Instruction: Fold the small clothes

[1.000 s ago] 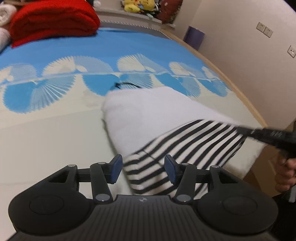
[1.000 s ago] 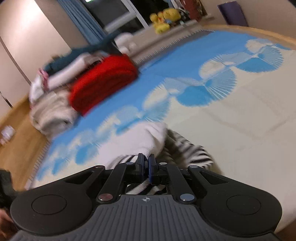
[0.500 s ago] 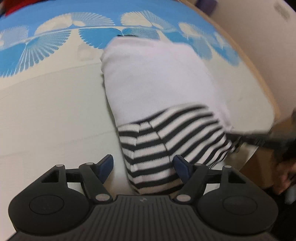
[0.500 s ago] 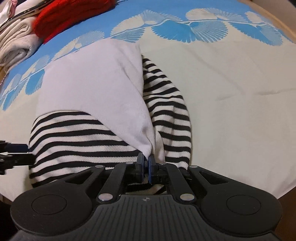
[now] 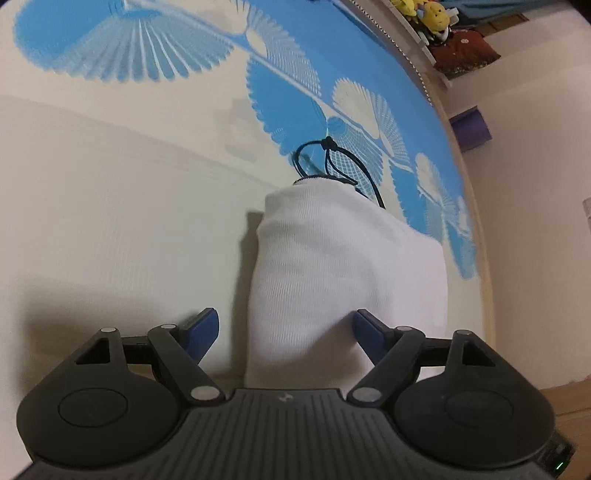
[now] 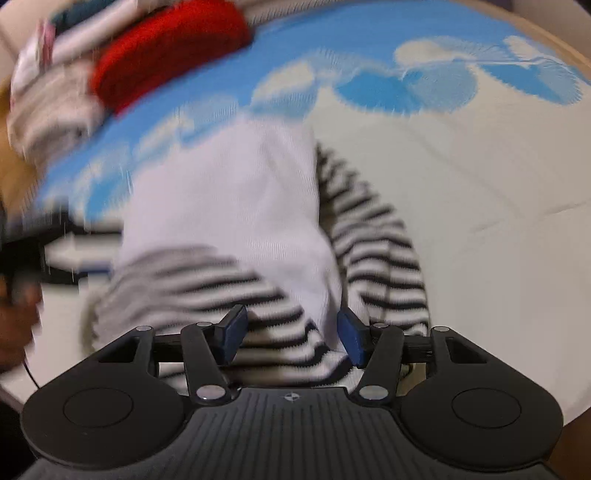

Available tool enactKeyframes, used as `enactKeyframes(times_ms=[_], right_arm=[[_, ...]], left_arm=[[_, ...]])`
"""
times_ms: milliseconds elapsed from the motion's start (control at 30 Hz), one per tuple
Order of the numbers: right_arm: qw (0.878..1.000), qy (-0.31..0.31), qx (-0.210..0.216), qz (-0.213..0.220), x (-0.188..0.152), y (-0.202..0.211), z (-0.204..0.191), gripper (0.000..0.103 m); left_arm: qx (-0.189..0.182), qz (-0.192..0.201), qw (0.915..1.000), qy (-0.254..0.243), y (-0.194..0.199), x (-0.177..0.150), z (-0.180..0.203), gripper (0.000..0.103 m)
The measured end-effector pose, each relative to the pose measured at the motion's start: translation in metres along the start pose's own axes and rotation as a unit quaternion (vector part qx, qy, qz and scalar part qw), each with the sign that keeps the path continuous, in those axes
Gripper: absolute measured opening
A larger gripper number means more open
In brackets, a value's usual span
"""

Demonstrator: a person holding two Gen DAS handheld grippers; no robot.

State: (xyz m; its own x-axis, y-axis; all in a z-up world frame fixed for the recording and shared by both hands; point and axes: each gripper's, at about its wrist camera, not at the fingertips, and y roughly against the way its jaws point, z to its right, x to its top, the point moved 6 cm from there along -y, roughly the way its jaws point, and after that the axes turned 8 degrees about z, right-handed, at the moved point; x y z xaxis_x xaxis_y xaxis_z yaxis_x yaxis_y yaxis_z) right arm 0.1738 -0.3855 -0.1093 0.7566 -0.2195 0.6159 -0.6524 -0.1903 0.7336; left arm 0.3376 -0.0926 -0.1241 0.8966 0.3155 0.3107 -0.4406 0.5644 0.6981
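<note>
Folded garment (image 5: 343, 266) newly flat on fan-patterned blue-and-cream bedspread (image 5: 129, 192).

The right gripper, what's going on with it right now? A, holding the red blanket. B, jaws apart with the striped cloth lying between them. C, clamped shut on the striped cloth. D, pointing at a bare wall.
B: the right gripper has just been opening, and the striped cloth lies loose between its spread jaws.

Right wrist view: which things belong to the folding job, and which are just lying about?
Job: white and striped garment; right gripper, jaws just opened, cloth between them; left gripper, open.

Lying about: red blanket; folded pile; black cord; plush toys.
</note>
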Motion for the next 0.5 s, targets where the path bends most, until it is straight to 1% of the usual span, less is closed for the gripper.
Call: enactKeyframes(times_ms=[33,100,133,167,200,233,267,300,333,400,433,500], right_arm=[[1.0,0.004,0.001,-0.001,-0.001,-0.001,-0.001,0.052],[1.0,-0.008,0.007,-0.009,0.0,-0.003,0.001,0.035],[1.0,-0.011,0.003,-0.014,-0.001,-0.006,0.003,0.02],[1.0,-0.011,-0.007,-0.021,-0.002,-0.008,0.004,0.009],[1.0,-0.013,-0.009,-0.027,-0.003,-0.01,0.005,0.009],[0.999,-0.015,-0.009,-0.029,-0.003,-0.013,0.004,0.007],[0.999,-0.013,-0.01,-0.029,-0.003,-0.015,0.003,0.007],[0.999,-0.007,-0.011,-0.03,-0.002,-0.016,0.0,0.006],[0.999,-0.003,-0.012,-0.031,-0.002,-0.017,-0.003,0.006],[1.0,-0.006,-0.007,-0.029,0.001,-0.021,-0.008,0.005],[1.0,-0.01,-0.001,-0.027,0.003,-0.021,-0.013,0.005],[1.0,-0.011,0.019,-0.021,0.007,-0.021,-0.027,0.005]], left_arm=[[-0.004,-0.003,0.9999,0.013,-0.007,0.001,-0.003,0.086],[-0.011,-0.005,0.9995,0.031,-0.019,0.001,-0.007,0.086],[-0.015,-0.005,0.9994,0.032,-0.023,0.0,-0.008,0.086],[-0.021,-0.004,0.9993,0.03,-0.026,-0.001,-0.007,0.085],[-0.028,-0.007,0.9992,0.027,-0.028,-0.001,-0.005,0.081],[-0.038,-0.011,0.9989,0.025,-0.03,-0.001,-0.002,0.07],[-0.033,-0.01,0.9993,0.015,-0.03,0.0,0.0,0.064],[-0.028,-0.007,0.9996,-0.001,-0.028,0.001,0.003,0.048],[-0.025,-0.005,0.9996,-0.01,-0.026,0.004,0.006,0.039],[-0.034,0.009,0.9994,-0.007,-0.01,0.013,0.007,0.035],[-0.036,0.022,0.999,-0.013,0.0,0.018,0.009,0.035],[-0.025,0.054,0.997,-0.05,0.025,0.031,0.011,0.035]])
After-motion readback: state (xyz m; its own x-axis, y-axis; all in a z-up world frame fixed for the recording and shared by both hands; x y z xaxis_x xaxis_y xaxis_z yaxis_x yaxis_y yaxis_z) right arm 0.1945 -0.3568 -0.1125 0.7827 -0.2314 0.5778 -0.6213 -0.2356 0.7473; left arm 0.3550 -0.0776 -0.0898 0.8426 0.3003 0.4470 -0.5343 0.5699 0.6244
